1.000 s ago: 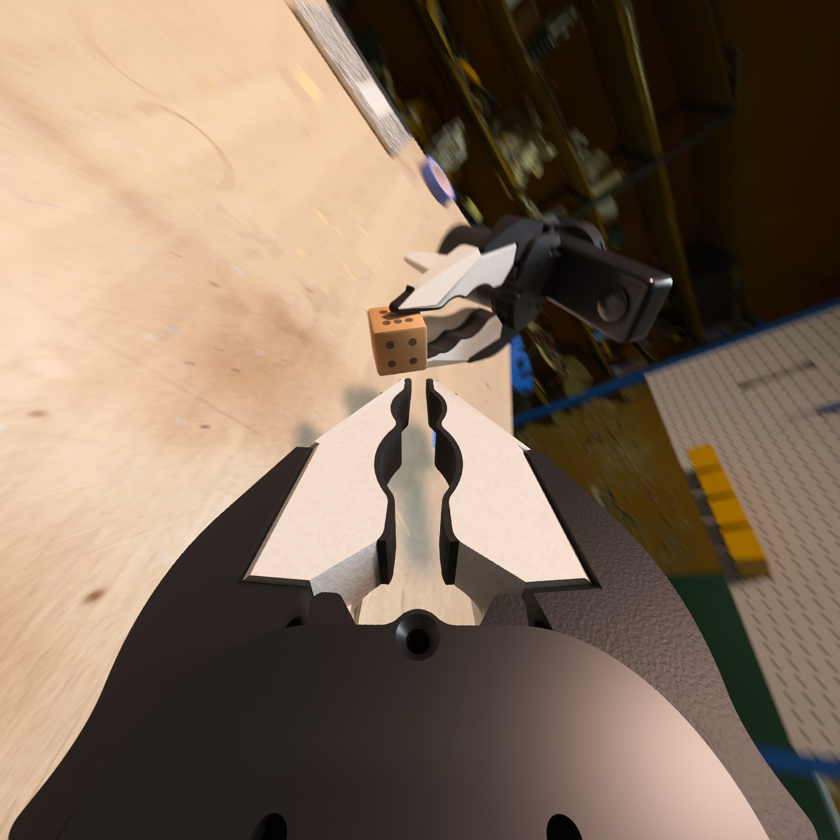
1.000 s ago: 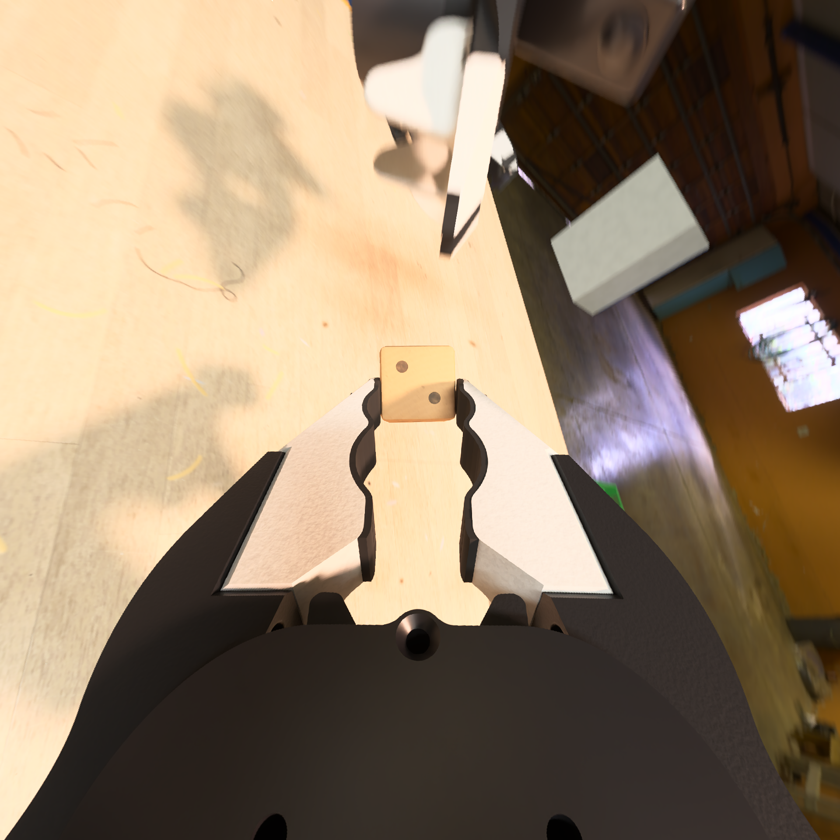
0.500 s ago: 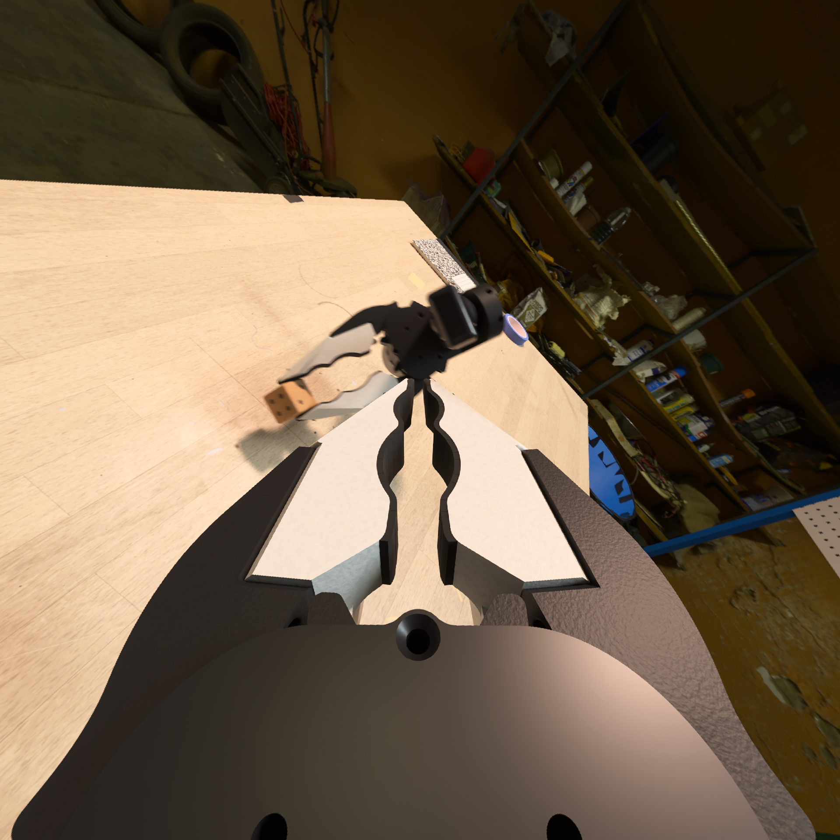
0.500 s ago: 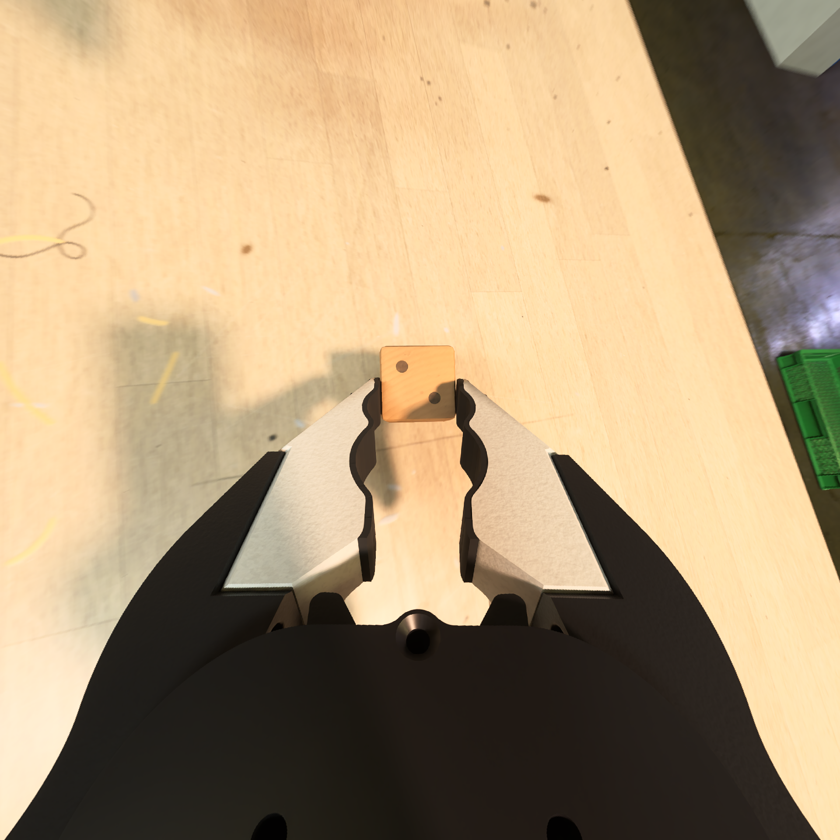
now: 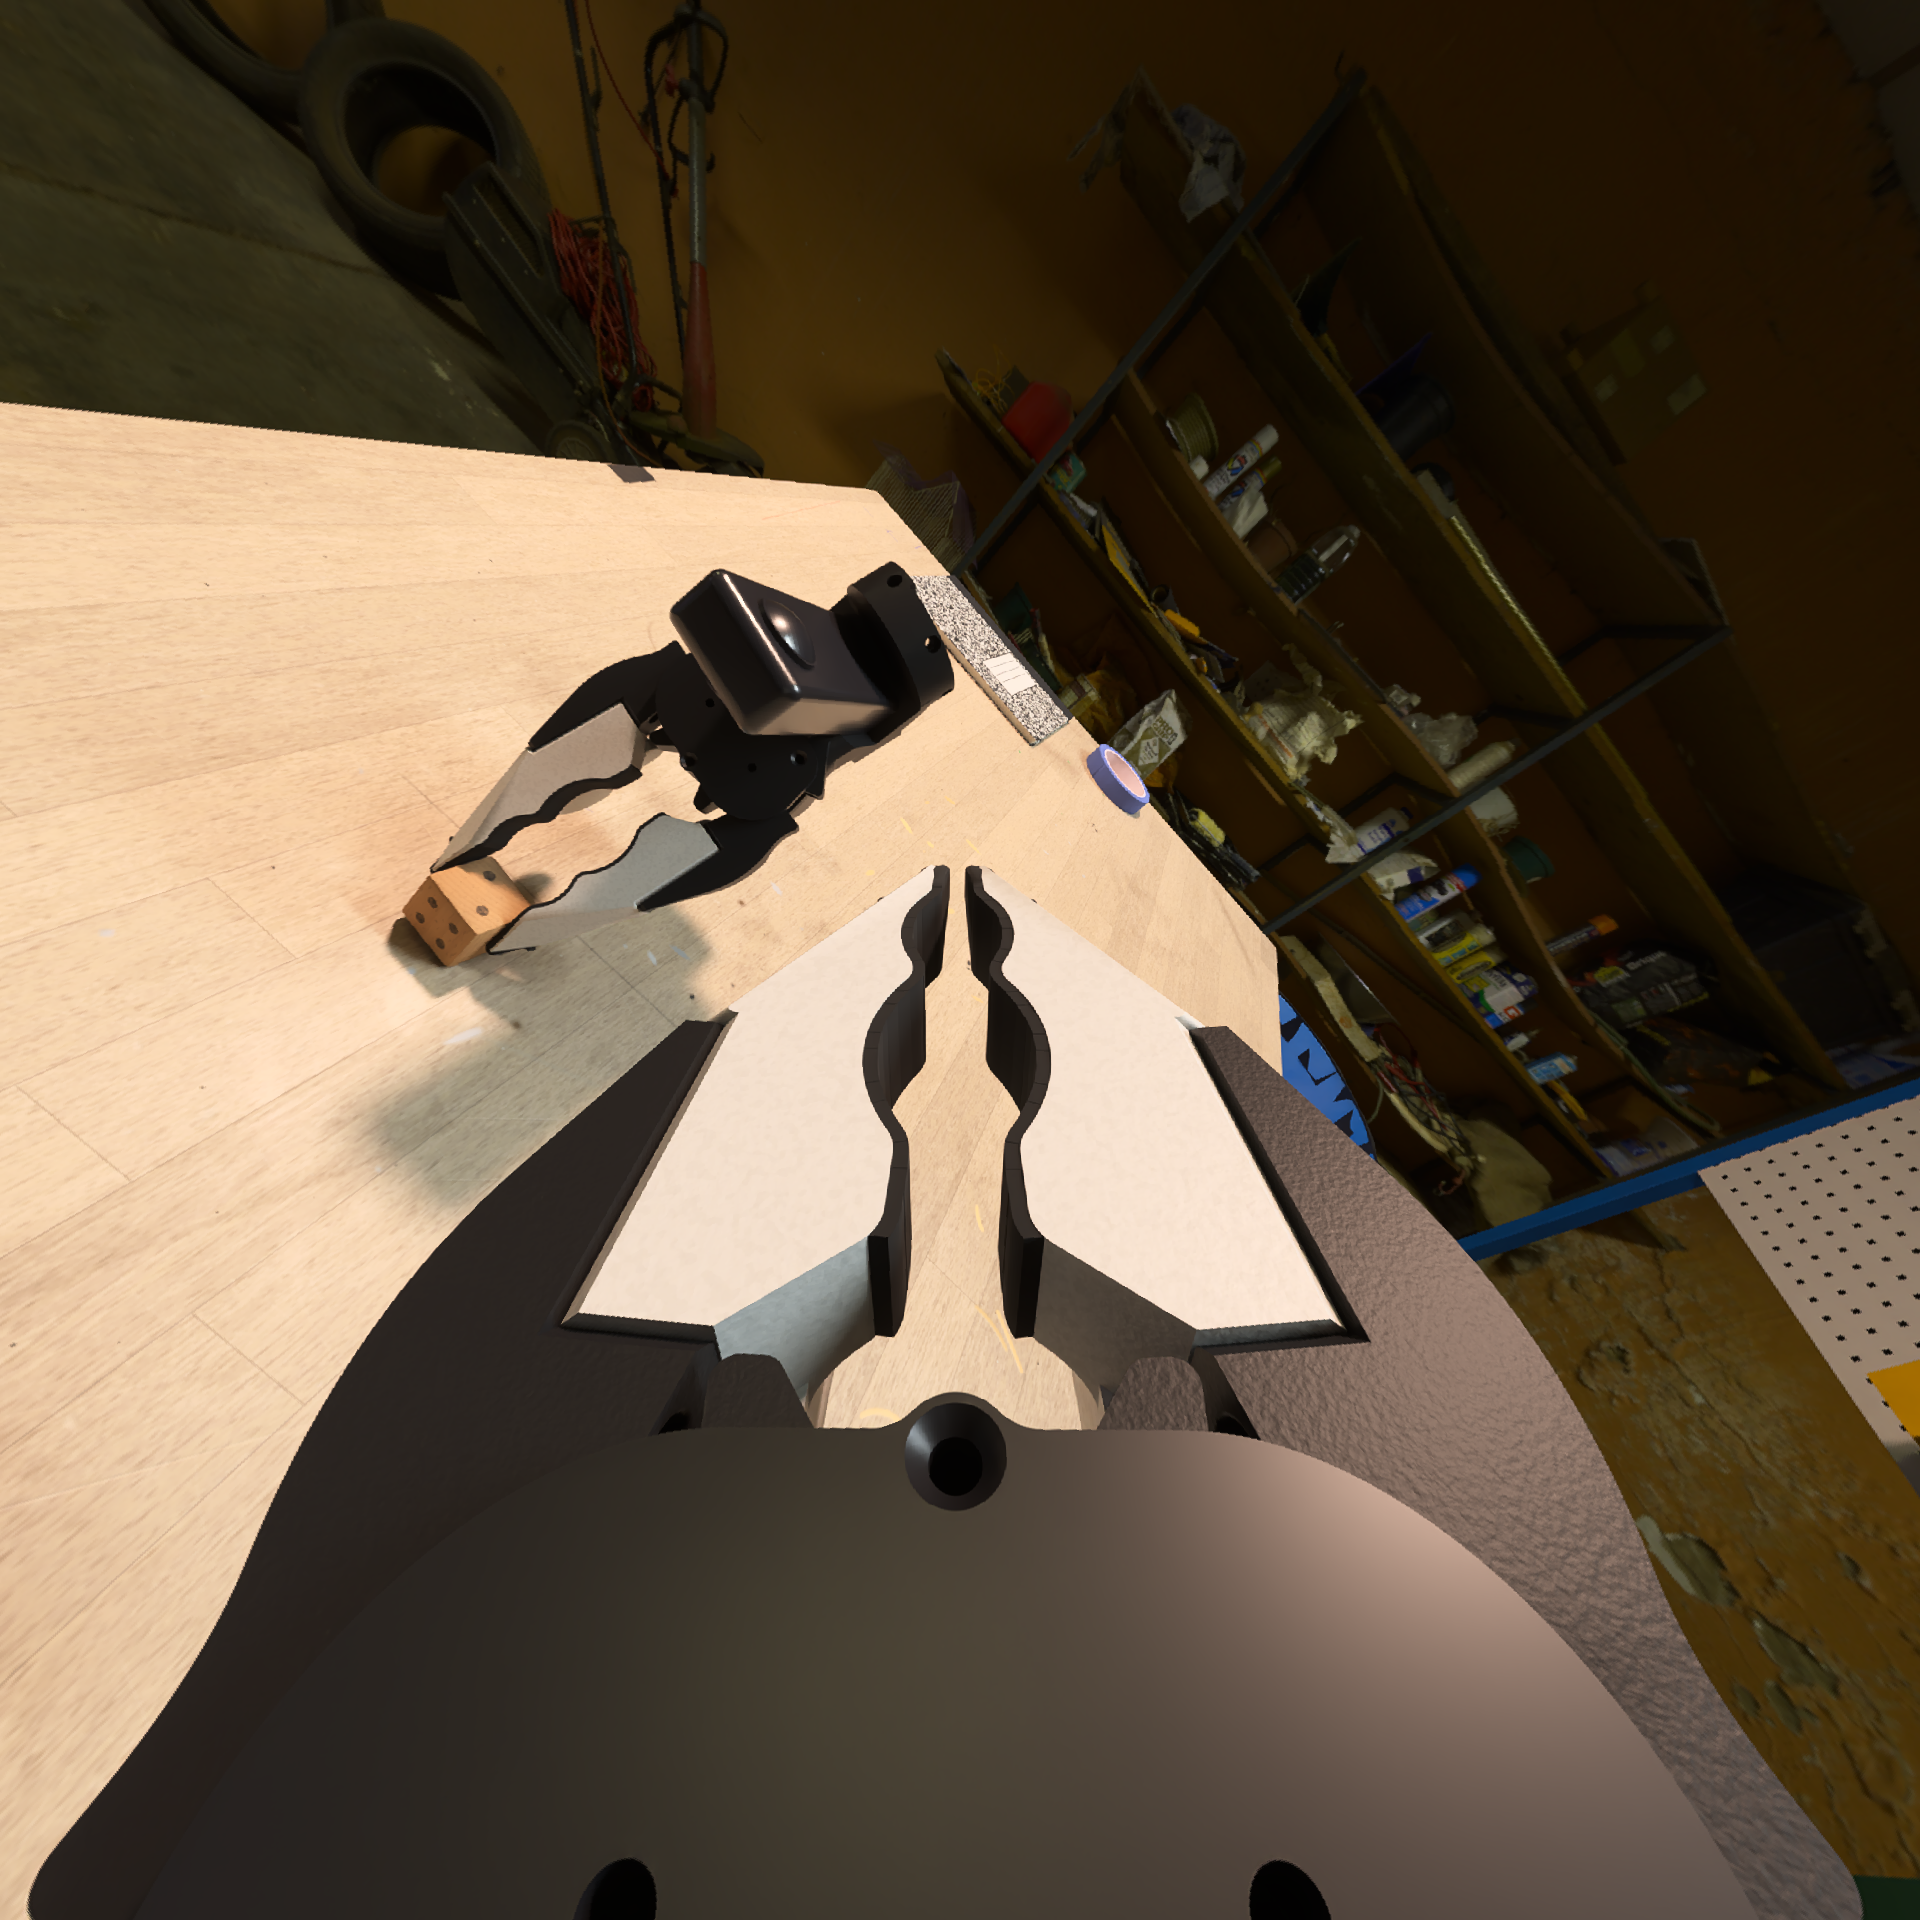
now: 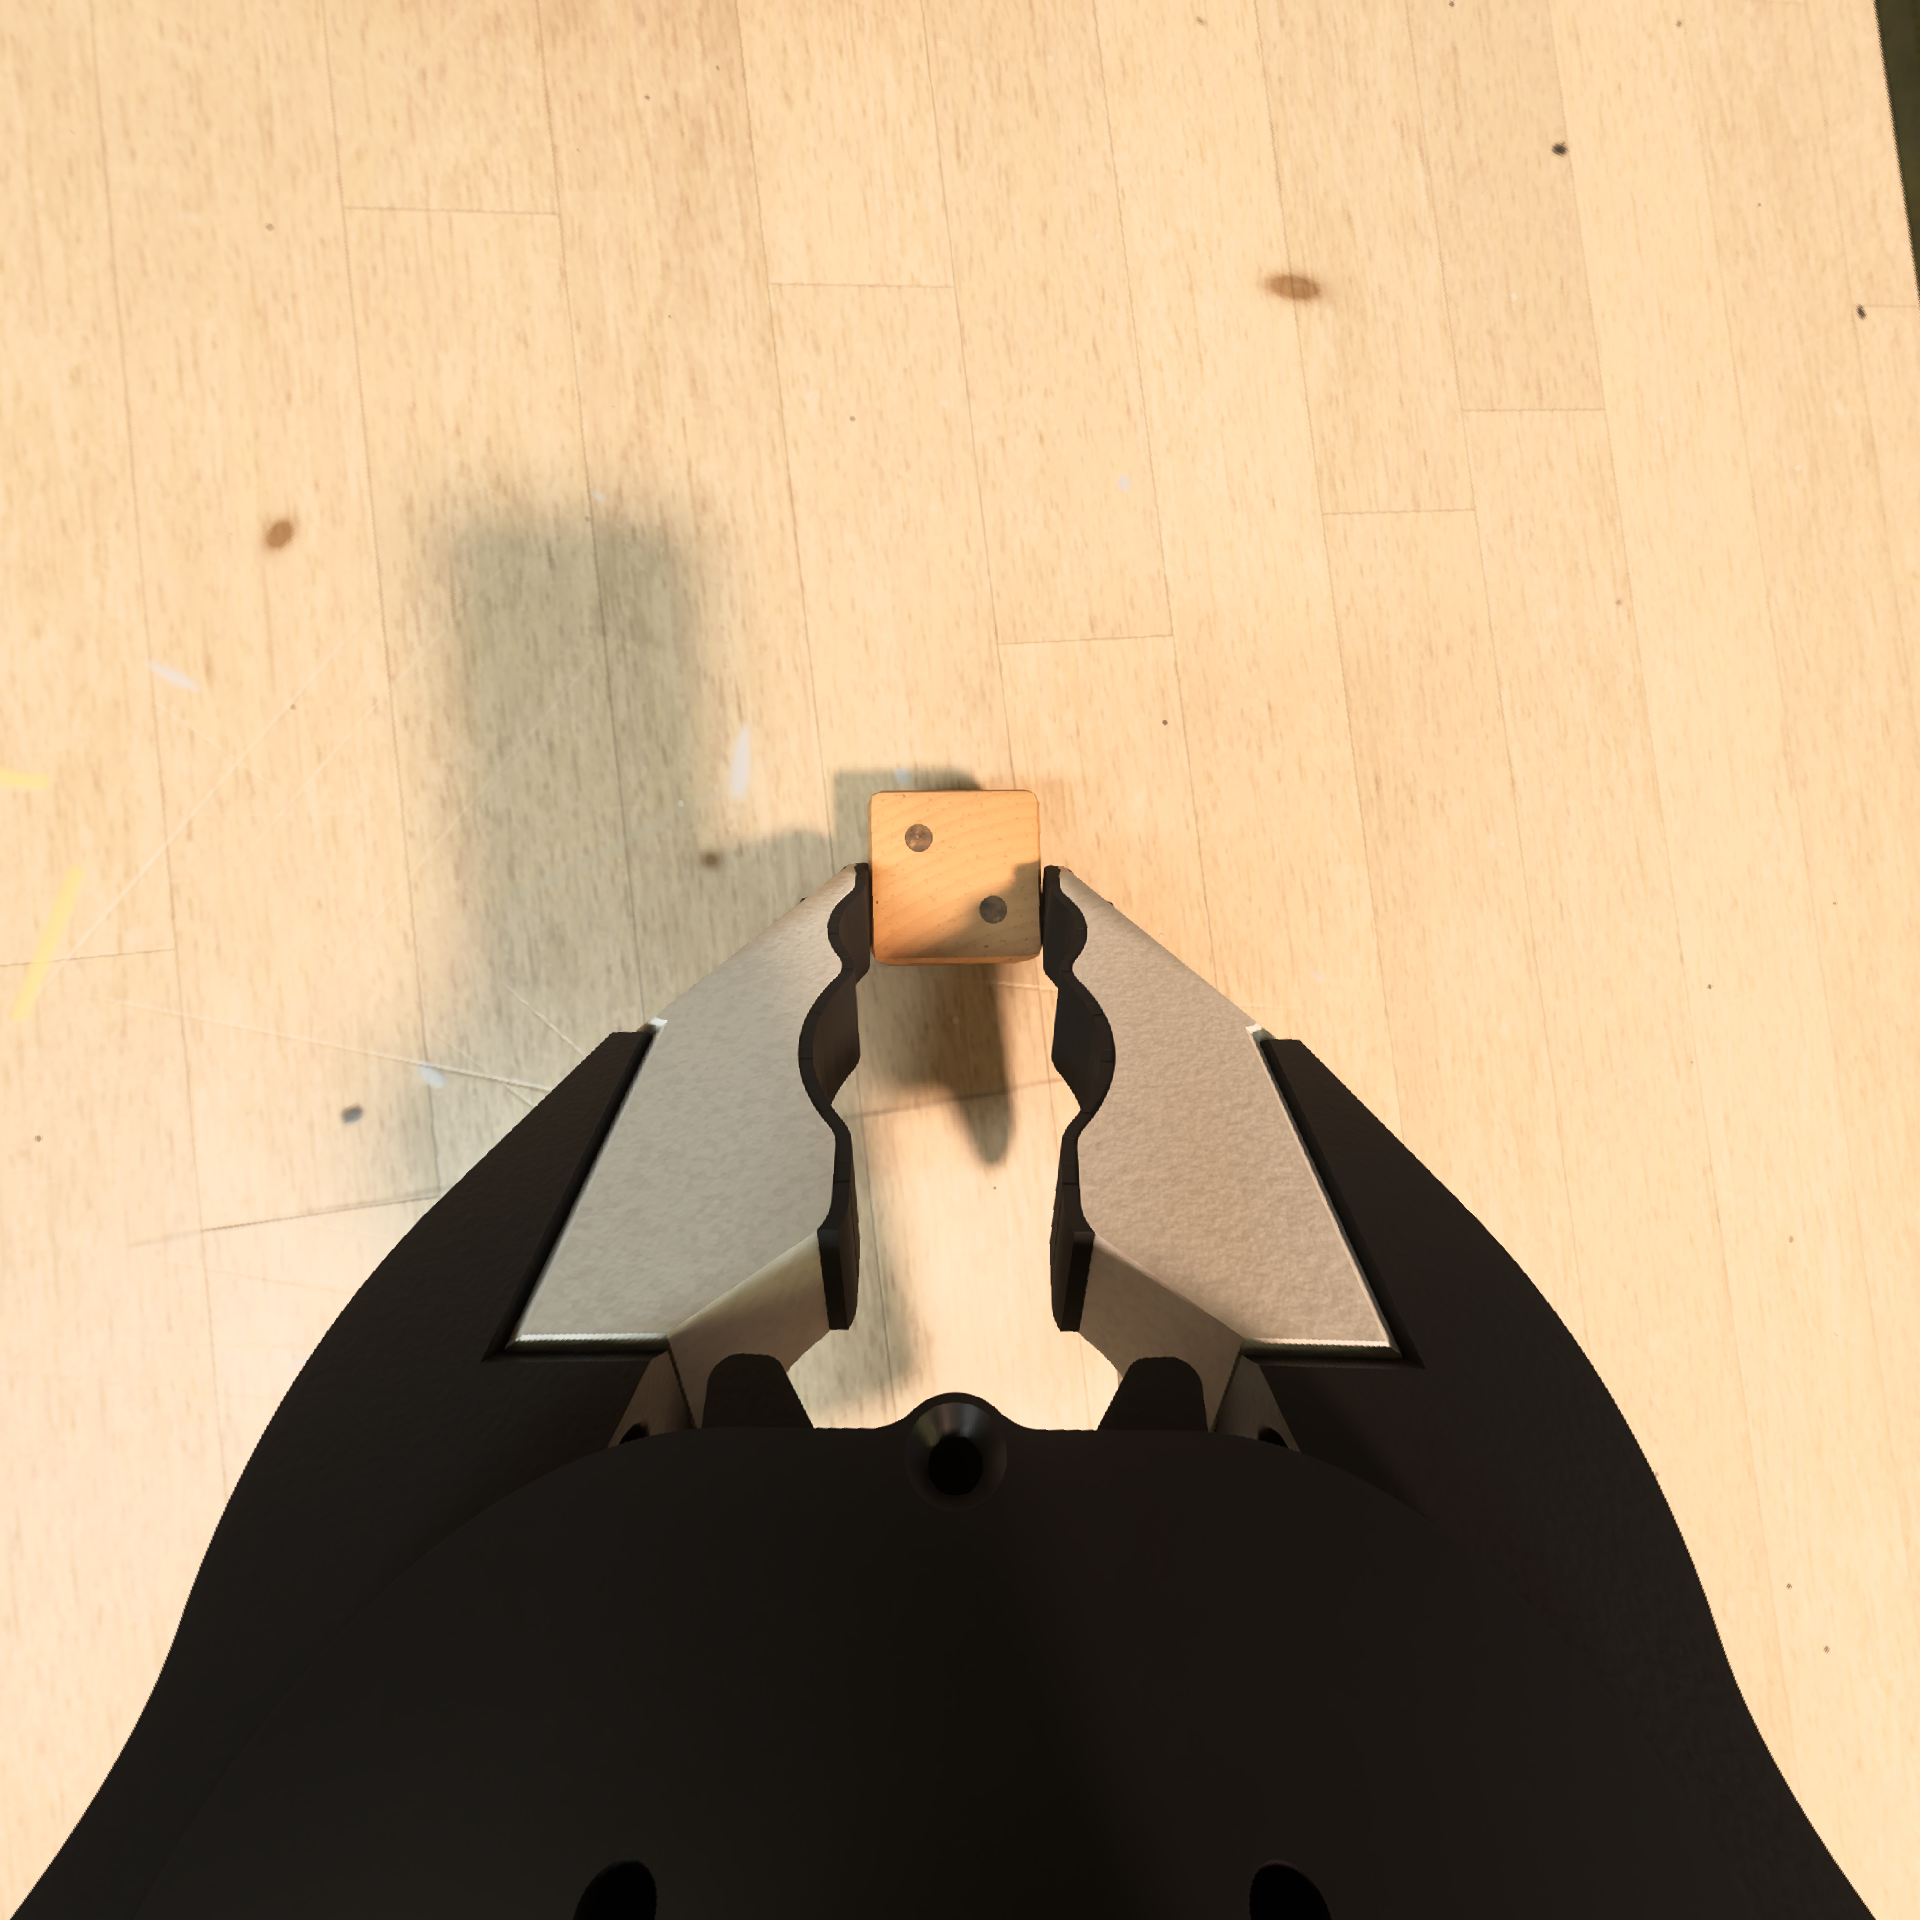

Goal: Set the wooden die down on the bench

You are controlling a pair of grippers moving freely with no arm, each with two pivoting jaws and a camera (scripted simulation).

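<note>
The wooden die point(image 6: 954, 878) is a small light-brown cube with dark pips. My right gripper point(image 6: 954, 902) is shut on it, one fingertip on each side, pointing down at the bench point(image 6: 1351, 727). In the left wrist view the die point(image 5: 457, 920) sits at or just above the bench point(image 5: 260, 623), its shadow right under it, with the right gripper point(image 5: 478, 902) slanting down onto it from the right. My left gripper point(image 5: 956, 878) is shut and empty, hovering over the bench to the right of the die and well apart from it.
A grey speckled block point(image 5: 992, 665) and a blue tape roll point(image 5: 1120, 774) lie near the bench's far right edge. Cluttered shelves point(image 5: 1455, 727) stand beyond that edge, with a white pegboard point(image 5: 1849, 1226) lower right. A tyre point(image 5: 416, 135) leans far behind.
My right gripper has tipped downward and lowered the die from mid-air to the bench surface. My left gripper has drawn back and turned away from the die, staying shut.
</note>
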